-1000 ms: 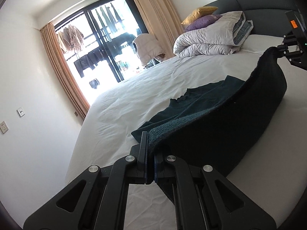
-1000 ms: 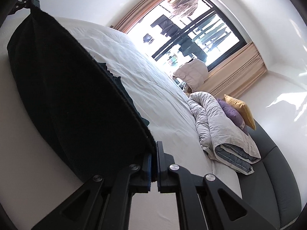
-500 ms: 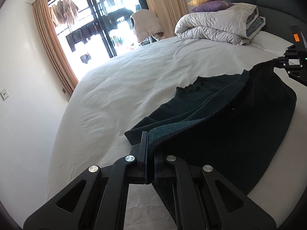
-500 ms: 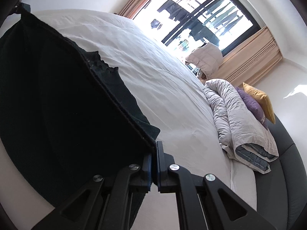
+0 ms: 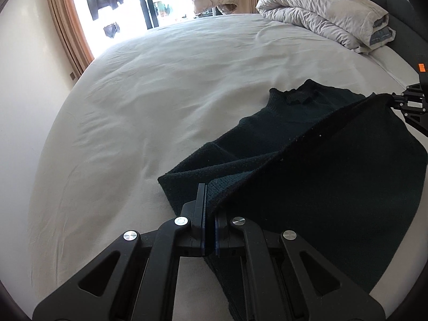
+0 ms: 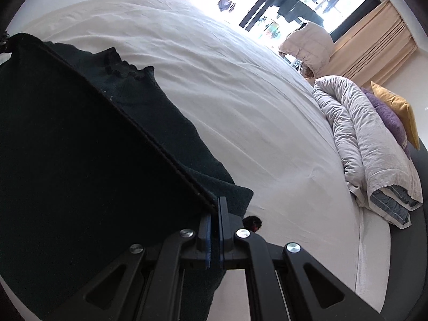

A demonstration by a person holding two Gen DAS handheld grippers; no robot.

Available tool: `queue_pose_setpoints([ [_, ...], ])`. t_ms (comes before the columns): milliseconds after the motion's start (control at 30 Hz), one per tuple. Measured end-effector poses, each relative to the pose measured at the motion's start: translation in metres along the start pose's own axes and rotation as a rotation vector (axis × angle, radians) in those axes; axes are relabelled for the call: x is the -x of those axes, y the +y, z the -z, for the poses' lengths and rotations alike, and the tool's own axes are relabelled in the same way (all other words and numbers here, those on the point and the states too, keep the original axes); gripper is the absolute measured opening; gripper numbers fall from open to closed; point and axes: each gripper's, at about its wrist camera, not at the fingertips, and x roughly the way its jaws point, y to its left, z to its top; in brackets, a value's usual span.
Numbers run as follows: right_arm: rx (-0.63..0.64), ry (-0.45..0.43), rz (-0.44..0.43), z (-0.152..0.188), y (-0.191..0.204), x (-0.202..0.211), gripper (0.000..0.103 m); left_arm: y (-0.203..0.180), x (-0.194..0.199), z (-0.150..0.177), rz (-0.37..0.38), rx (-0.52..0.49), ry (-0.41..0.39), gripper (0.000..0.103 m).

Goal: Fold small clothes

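Sweater [image 5: 307, 176], dark green and knitted, is the thing being folded; it lies on the white bed sheet [image 5: 160, 93], near the front edge of the bed, and all places below are given from this sweater. At its left corner the left gripper [image 5: 209, 208] has its jaws pressed together on the hem, so this corner is lifted off the sheet. Between the two corners the hem runs as a tight, straight line, and I think it is kept tight so that the raised half comes over the flat half without wrinkles. Beyond this line, the collar [image 5: 299, 97] and the upper part of the sweater rest flat on the sheet, probably as the base for the fold. At the right corner the right gripper [image 6: 215, 214] pinches the hem in the same way. Far beyond the sweater, at the head of the bed, a rolled grey duvet [image 6: 369, 144] lies well apart from the work.
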Motion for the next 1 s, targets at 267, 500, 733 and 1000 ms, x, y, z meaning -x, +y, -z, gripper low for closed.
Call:
queue_pose_setpoints([
  [267,-0.068,0.05,-0.05,-0.016,-0.005,-0.034,0.003,0.008,-0.024,-0.014,-0.008,0.01,0.013,0.003],
  [500,-0.151,0.05,-0.04,-0.018,-0.023,-0.056,0.022,0.011,-0.056,-0.021,-0.002,0.054,0.072,0.008],
  [733,-0.321,0.023,0.076,-0.006,-0.059,-0.053,0.066,0.021,-0.057,-0.026,0.051,0.108,0.071,0.013],
  [1000,-0.562,-0.035,0.028,0.038,-0.103,-0.021,0.066,0.057,-0.036,-0.025,-0.024,0.195,0.049,0.069],
])
